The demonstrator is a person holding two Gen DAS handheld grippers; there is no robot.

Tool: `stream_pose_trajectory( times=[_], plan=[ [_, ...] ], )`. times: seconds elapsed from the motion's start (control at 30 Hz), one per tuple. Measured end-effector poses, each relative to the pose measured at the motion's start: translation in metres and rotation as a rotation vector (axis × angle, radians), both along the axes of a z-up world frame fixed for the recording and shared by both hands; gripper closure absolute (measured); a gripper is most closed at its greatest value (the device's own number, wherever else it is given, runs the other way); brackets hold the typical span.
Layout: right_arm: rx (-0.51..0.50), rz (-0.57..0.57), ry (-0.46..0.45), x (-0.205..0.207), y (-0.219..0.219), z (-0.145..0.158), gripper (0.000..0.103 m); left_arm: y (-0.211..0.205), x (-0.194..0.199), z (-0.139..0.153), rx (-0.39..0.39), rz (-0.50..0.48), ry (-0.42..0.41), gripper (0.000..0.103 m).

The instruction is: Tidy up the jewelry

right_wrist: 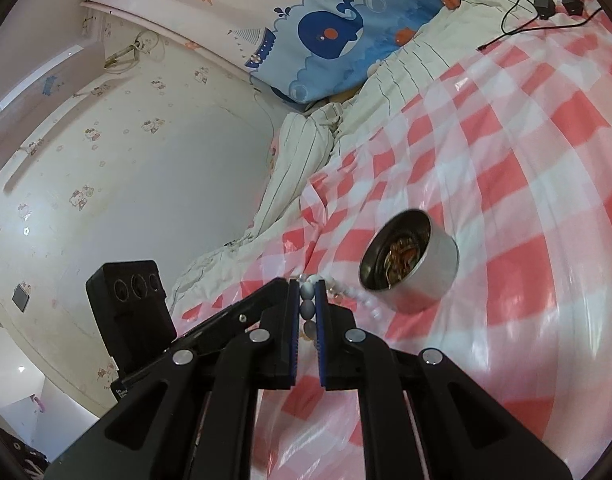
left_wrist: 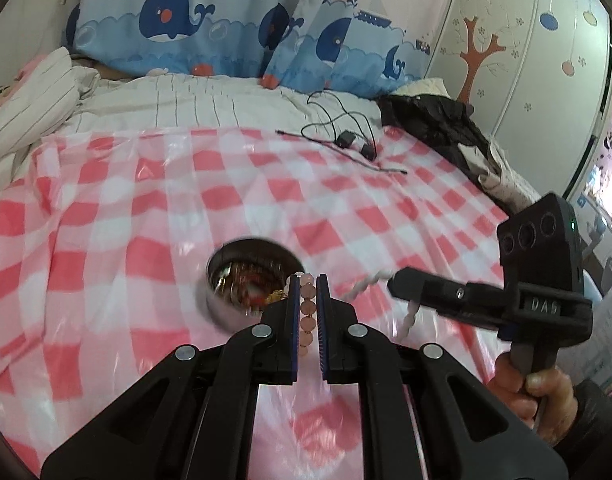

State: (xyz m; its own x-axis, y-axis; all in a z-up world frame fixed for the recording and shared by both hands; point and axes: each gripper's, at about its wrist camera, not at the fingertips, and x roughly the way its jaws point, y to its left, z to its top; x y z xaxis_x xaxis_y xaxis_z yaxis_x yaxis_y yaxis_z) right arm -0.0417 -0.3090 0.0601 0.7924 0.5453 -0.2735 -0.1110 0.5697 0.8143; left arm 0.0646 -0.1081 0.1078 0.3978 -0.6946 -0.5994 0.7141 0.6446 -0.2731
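Observation:
My left gripper [left_wrist: 308, 280] is shut on a bracelet of pink beads [left_wrist: 308, 310], held above the pink checked cloth [left_wrist: 126, 208]. Just behind its tips sits a round metal tin [left_wrist: 222, 314] with gold and red jewelry inside. At the right, a hand [left_wrist: 546, 396] holds my right gripper [left_wrist: 395, 282], from whose tip a white bead strand [left_wrist: 410, 316] dangles. In the right wrist view the right gripper [right_wrist: 307, 284] is shut on pale grey-white beads [right_wrist: 307, 310]. These trail toward the tin [right_wrist: 430, 280]. The left gripper [right_wrist: 280, 283] reaches in from the left, close beside the right one's tips.
Black cables and two small adapters [left_wrist: 346, 140] lie at the far side of the cloth. A dark jacket [left_wrist: 438, 120] is heaped at the back right. Striped bedding [left_wrist: 186, 104] and a whale-print curtain [left_wrist: 178, 16] lie beyond. A wall [right_wrist: 126, 180] borders the bed.

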Motion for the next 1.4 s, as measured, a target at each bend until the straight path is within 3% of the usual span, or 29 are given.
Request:
stream_pose_trajectory(
  times=[0.2, 0.33, 0.43, 0.57, 0.6, 0.67, 0.73, 0.83, 0.93, 1.07, 1.2, 1.4],
  plan=[
    [-0.007, -0.002, -0.006, 0.022, -0.008, 0.003, 0.095, -0.023, 0.031, -0.007, -0.012, 0.022, 0.003, 0.096],
    [-0.005, 0.01, 0.007, 0.042, -0.007, 0.001, 0.095, -0.034, 0.076, -0.052, 0.117, 0.111, 0.1, 0.096],
    [-0.005, 0.029, 0.01, 0.057, -0.002, 0.0, 0.095, -0.023, 0.083, -0.06, 0.129, 0.128, 0.107, 0.095],
    [-0.012, 0.049, 0.016, 0.076, 0.007, -0.001, 0.095, 0.001, 0.083, -0.056, 0.098, 0.169, 0.098, 0.078],
    [-0.051, 0.041, 0.038, 0.08, 0.009, -0.001, 0.095, 0.008, 0.082, -0.054, 0.088, 0.181, 0.096, 0.077],
    [-0.274, -0.029, 0.154, 0.091, 0.016, -0.006, 0.094, 0.02, 0.078, -0.054, 0.08, 0.2, 0.092, 0.07],
    [-0.358, -0.082, 0.217, 0.092, 0.015, -0.013, 0.092, 0.029, 0.069, -0.053, 0.085, 0.22, 0.082, 0.061],
    [-0.411, -0.126, 0.227, 0.074, 0.015, -0.014, 0.091, 0.038, 0.05, -0.055, 0.109, 0.235, 0.059, 0.051],
    [-0.463, -0.138, 0.232, 0.044, 0.024, -0.015, 0.072, 0.042, 0.026, -0.059, 0.143, 0.243, 0.052, 0.039],
    [-0.545, -0.143, 0.266, -0.008, 0.048, -0.021, 0.057, 0.048, -0.017, -0.06, 0.189, 0.274, 0.02, 0.014],
    [-0.637, -0.153, 0.322, -0.048, 0.072, -0.028, 0.045, 0.056, -0.057, -0.069, 0.247, 0.302, 0.012, 0.008],
    [-0.714, -0.172, 0.372, -0.085, 0.091, -0.039, 0.037, 0.072, -0.091, -0.085, 0.282, 0.348, 0.025, 0.008]
  ],
)
